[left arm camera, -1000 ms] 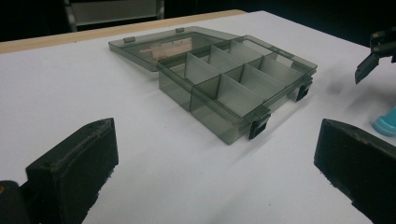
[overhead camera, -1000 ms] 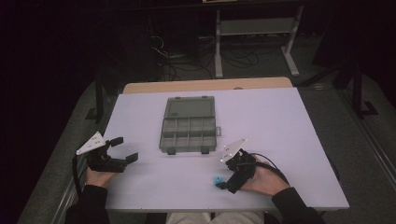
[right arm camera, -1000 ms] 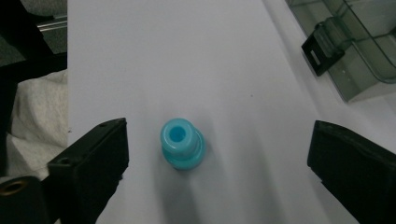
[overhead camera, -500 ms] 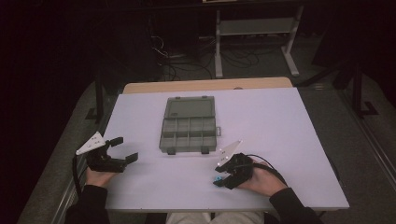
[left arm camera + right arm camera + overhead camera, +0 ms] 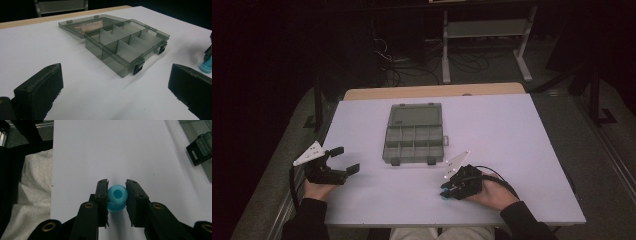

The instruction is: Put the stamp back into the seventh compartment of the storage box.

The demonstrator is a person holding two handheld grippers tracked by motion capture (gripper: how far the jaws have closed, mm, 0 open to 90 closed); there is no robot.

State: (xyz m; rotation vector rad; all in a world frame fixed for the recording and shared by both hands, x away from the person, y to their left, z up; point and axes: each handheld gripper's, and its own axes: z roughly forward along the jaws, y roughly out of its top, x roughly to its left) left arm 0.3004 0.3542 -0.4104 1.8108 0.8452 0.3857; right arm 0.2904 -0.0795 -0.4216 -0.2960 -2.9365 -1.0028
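Here the right hand-held gripper pinches a small light-blue spool, a short plastic piece with a hole through its middle. Its two black jaws have just been closing, and in the right gripper view their pads now press on the spool from either side, with the spool standing upright on the white surface. In the high view the right hand-held gripper sits near the front edge of the surface, to the right of the middle, held by the person's right hand. The spool shows there as a small blue spot at the jaw tips.

A smoky grey plastic box lies in the middle of the surface, well apart from the spool. Its lid is folded back flat behind it, and the tray is split into several compartments by thin walls; the left gripper view shows the box with two dark latches on its near side. What lies in the compartments cannot be told.

The left hand-held gripper rests at the front left corner of the surface, held by the person's left hand. Its jaws are spread wide with nothing between them, as the left gripper view shows, and they point toward the box. At the right edge of that view the spool is seen.
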